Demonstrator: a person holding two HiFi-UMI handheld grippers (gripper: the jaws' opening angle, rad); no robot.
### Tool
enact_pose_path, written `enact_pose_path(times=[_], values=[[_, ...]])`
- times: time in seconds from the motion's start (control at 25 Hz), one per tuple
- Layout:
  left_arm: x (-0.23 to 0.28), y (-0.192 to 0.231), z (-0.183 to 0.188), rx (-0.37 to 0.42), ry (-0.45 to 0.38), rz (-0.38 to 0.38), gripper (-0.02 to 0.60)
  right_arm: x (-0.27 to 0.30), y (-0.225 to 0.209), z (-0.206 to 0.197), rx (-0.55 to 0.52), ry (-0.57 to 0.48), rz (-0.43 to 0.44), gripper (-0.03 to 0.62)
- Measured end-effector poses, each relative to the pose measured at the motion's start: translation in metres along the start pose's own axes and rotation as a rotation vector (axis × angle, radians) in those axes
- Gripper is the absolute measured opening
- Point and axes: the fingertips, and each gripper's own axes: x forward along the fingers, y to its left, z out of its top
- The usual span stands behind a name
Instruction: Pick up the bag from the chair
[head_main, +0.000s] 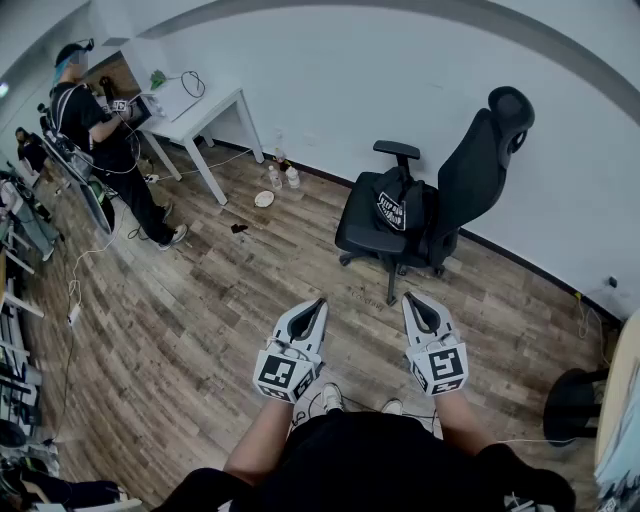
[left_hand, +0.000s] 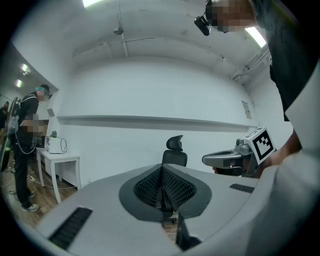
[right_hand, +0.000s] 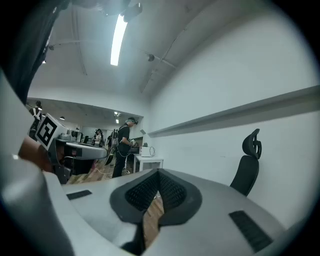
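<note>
A black bag (head_main: 399, 208) with a white printed patch rests on the seat of a black office chair (head_main: 472, 182) that stands against the white wall. Both grippers hover level in front of me, well short of the chair. My left gripper (head_main: 319, 302) is shut with nothing in it; my right gripper (head_main: 409, 299) is shut and empty too. In the left gripper view the chair (left_hand: 174, 152) rises just beyond the closed jaws, and the right gripper (left_hand: 206, 160) shows at the right. The right gripper view catches the chair (right_hand: 249, 166) off to the right; the bag is hidden there.
A white table (head_main: 203, 113) stands at the back left with a person (head_main: 97, 135) next to it. Bottles (head_main: 283, 177) and a small dish (head_main: 264, 199) lie on the wood floor by the wall. Cables trail across the floor at left. A dark stool base (head_main: 572, 404) sits at the right.
</note>
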Motion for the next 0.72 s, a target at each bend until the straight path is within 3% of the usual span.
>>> enact_pose_path(times=[0.72], values=[[0.015,0.053,-0.007,-0.003,0.022,-0.098,0.022,0.065,0.02,0.005,0.031,-0.001,-0.057,0.02]])
